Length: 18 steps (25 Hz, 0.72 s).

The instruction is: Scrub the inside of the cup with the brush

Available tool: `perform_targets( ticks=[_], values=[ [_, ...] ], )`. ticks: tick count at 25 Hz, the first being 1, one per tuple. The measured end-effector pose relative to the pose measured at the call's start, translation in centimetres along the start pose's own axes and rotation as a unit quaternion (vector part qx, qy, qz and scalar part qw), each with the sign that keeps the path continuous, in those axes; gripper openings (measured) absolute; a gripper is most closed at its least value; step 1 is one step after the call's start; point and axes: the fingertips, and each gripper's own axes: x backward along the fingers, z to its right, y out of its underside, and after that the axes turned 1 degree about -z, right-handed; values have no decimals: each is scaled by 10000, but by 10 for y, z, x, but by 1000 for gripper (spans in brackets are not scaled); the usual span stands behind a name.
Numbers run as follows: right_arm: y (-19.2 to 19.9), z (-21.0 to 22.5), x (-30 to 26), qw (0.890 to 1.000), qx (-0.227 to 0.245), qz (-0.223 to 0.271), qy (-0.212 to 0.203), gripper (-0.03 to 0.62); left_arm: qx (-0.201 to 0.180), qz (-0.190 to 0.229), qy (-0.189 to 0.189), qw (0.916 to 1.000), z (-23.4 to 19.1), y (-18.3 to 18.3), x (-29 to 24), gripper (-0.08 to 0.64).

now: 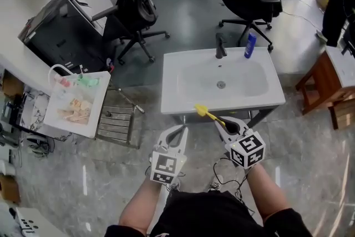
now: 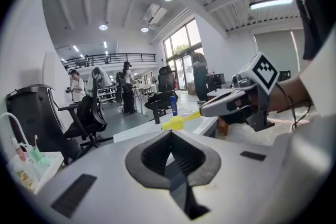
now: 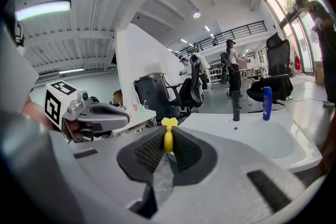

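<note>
A yellow brush (image 1: 204, 113) sticks forward out of my right gripper (image 1: 222, 124), whose jaws are shut on its handle. The brush head hangs over the front rim of the white sink (image 1: 172, 101). In the right gripper view the yellow handle (image 3: 168, 138) is pinched between the ribbed pads. My left gripper (image 1: 182, 130) is beside it at the left, jaws shut with nothing in them, as the left gripper view (image 2: 169, 135) also shows. No cup shows in any view.
The sink has a dark faucet (image 1: 221, 46) and a blue bottle (image 1: 250, 45) on its back rim. A metal rack (image 1: 117, 116) and a white tray of small items (image 1: 75, 102) stand at the left. Office chairs (image 1: 133, 8) are behind, and a wooden stool (image 1: 327, 83) is at the right.
</note>
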Motion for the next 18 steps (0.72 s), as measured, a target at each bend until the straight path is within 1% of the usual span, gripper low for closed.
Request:
perform_targets(
  ticks=[4, 9, 13, 18],
  values=[
    [1, -29, -25, 9999, -52, 22, 147, 35, -19, 29, 146, 9999, -28, 16, 16, 6],
    [2, -57, -38, 9984, -115, 18, 552, 35, 21, 178, 515, 9985, -54, 28, 27, 6],
    [7, -69, -29, 9951, -155, -10, 976, 35, 76, 350, 854, 9957, -57, 29, 29, 6],
    [15, -81, -6, 9887, -269, 30, 1473, 35, 81, 501, 1230, 9911, -46, 32, 39, 6]
  ],
)
